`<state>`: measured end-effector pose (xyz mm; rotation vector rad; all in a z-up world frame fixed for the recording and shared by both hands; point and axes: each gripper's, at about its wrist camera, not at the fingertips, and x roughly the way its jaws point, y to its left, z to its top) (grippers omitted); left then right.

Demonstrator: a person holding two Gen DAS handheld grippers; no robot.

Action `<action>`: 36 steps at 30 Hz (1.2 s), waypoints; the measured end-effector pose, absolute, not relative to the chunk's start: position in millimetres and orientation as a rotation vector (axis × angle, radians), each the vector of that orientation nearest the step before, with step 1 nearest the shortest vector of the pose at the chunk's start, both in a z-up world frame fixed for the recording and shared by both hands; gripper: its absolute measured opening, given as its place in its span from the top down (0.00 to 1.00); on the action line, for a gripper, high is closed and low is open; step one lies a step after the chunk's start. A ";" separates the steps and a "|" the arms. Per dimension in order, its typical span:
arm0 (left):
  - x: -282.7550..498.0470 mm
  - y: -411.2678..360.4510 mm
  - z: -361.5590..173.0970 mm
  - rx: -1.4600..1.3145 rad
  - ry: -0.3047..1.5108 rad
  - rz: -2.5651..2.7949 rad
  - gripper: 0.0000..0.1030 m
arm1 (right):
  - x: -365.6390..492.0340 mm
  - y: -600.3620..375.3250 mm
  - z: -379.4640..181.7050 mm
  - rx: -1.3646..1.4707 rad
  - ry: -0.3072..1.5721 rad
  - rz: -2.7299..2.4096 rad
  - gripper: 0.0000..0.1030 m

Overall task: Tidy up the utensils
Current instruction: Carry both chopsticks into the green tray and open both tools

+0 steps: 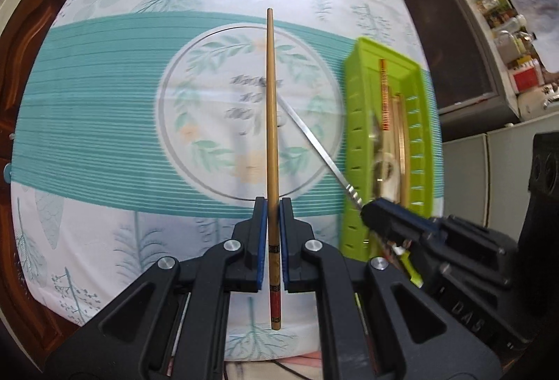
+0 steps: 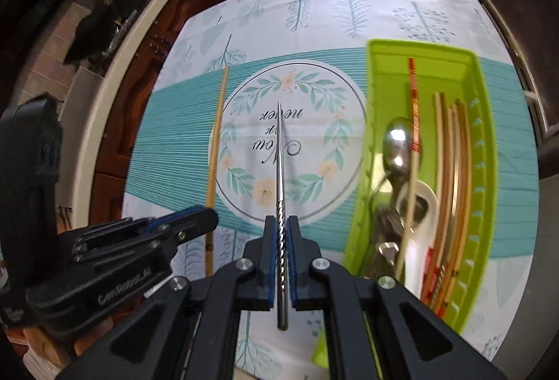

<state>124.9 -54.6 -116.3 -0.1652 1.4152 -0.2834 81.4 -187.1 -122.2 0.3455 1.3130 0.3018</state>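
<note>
**One chopstick in each gripper, tray waiting at the right edge**

You have a wooden chopstick (image 1: 271, 121) clamped in the left gripper (image 1: 273, 205), its pads pressed on the shaft just above the red-and-black banded butt, so the long tapered end runs straight out ahead over the printed wreath in the middle of the tablecloth (image 1: 104, 121). Gripping near the thick end looks like a deliberate choice: it leaves the whole tip free to be aimed and slid into place.

Your right gripper (image 2: 282, 222) is clenched on a metal chopstick (image 2: 280, 170), the pads biting on its twisted section, where the ridges probably resist slipping better than the smooth taper would. It too points forward over the wreath, clear of the cloth as far as the wrist view shows.

Both sticks are held lengthwise, roughly parallel to the green utensil tray (image 2: 380, 72) that lies along the right edge of the tablecloth. It already holds a red patterned chopstick (image 2: 414, 100), a bundle of wooden chopsticks (image 2: 450, 170) against its far wall, a metal spoon (image 2: 396, 142) and a white ceramic spoon (image 2: 424, 215). That alignment should let you lower each stick in beside its kind without turning it; the metal one is nearer the tray.
</note>
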 end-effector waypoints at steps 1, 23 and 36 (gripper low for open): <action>125.2 -64.0 -115.8 -0.163 1.413 -0.296 0.96 | 75.8 -195.1 -120.6 0.366 1.310 0.302 0.96; 110.2 -72.4 -142.2 -0.161 1.481 -0.308 0.96 | 44.1 -193.8 -148.6 0.182 1.403 0.259 0.96; 103.5 -105.8 -125.4 -0.122 1.464 -0.391 0.96 | 22.7 -229.3 -161.3 0.288 1.388 0.201 1.00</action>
